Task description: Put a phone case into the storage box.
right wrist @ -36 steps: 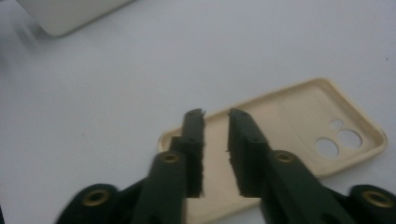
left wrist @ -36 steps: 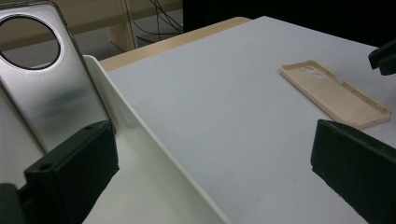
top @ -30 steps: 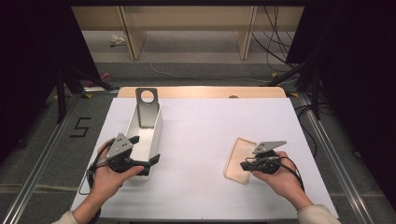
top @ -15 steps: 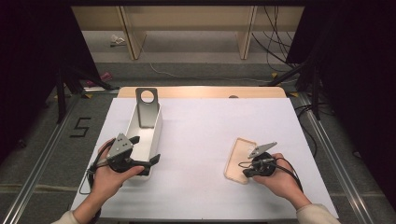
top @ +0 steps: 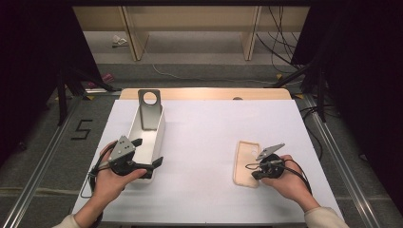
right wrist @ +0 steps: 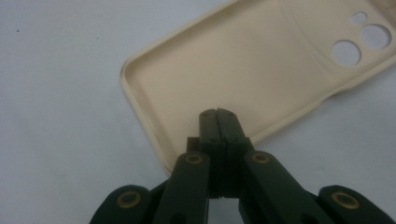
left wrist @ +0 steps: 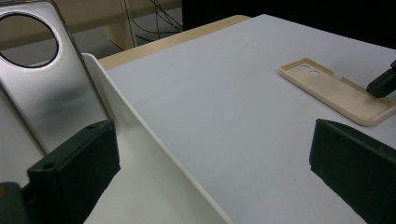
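A beige phone case (top: 245, 160) lies hollow side up on the white table top (top: 204, 142), at the right. My right gripper (top: 254, 175) is shut, and its joined tips (right wrist: 218, 113) sit over the inside of the case (right wrist: 243, 70) near its long rim, with nothing between them. At the left stands a long white tray (top: 159, 130) holding a grey metal plate with a round hole (top: 149, 110). My left gripper (top: 146, 153) is open and straddles the tray's wall (left wrist: 140, 135), one jaw inside the tray and one over the table.
The wooden table edge (top: 204, 93) runs along the far side. Beyond it are wooden shelf legs (top: 133, 33) and cables on the floor. Metal rails flank the table. In the left gripper view the case (left wrist: 334, 88) lies far right.
My right gripper has tipped so that its grey top plate slants up, while its place over the case is the same. The left gripper has stayed still.
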A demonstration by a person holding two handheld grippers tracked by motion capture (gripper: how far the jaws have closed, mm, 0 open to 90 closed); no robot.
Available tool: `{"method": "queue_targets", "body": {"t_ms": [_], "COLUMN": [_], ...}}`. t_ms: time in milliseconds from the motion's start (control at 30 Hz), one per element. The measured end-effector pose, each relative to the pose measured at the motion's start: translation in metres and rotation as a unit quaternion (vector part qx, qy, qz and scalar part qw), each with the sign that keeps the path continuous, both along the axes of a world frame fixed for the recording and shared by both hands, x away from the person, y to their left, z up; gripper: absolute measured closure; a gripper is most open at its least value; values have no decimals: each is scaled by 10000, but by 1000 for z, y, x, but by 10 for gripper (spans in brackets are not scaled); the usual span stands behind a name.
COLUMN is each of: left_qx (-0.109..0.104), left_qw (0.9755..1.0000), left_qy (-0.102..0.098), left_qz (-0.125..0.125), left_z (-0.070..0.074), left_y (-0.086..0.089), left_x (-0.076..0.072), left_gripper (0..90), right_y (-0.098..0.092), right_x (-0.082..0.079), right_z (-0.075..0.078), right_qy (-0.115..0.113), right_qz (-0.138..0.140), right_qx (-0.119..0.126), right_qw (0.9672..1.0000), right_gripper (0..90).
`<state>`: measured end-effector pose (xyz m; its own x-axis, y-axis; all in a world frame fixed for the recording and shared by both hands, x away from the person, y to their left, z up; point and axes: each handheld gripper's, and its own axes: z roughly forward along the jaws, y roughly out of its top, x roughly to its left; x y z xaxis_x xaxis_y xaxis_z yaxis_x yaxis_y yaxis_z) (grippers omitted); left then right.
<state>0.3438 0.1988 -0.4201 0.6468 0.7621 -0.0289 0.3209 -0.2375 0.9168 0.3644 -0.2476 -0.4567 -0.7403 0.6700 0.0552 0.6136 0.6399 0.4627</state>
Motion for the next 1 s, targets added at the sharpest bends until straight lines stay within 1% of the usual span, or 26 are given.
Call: {"method": "queue_targets", "body": {"t_ms": [267,433,633,733,767,833,867,900,1000], "left_qx": [4,16,15,17,14,15,11,19,21], "left_qw": [10000,10000,10000,10000,10000,10000,10000,10000,10000], "left_qy": [-3,-2,-4,3,12,13,11,4,7], "left_qz": [1,-14,-15,-19,-24,-20,-20,-22,-27], "left_z": [0,0,0,0,0,0,0,0,0], "left_y": [0,-1,0,-1,-1,-1,-1,0,0], "left_x": [0,0,0,0,0,0,0,0,0], "left_gripper": [13,12,13,13,13,13,13,13,14], "right_y": [-5,-9,-8,-8,-8,-7,-6,-5,-3], "right_x": [2,3,3,2,2,2,1,1,0], "right_z": [1,0,0,1,1,4,5,6,7], "right_qy": [18,-34,-21,-65,-126,-289,-313,-416,-515], "right_qz": [-73,-84,-83,-66,-102,16,24,59,151], "right_qx": [-63,-101,-122,-117,-110,-102,-71,-81,-85], "right_qw": [10000,9999,9999,9999,9998,9995,9995,9991,9985], "right_gripper": [900,900,900,900,890,836,810,772,680]}}
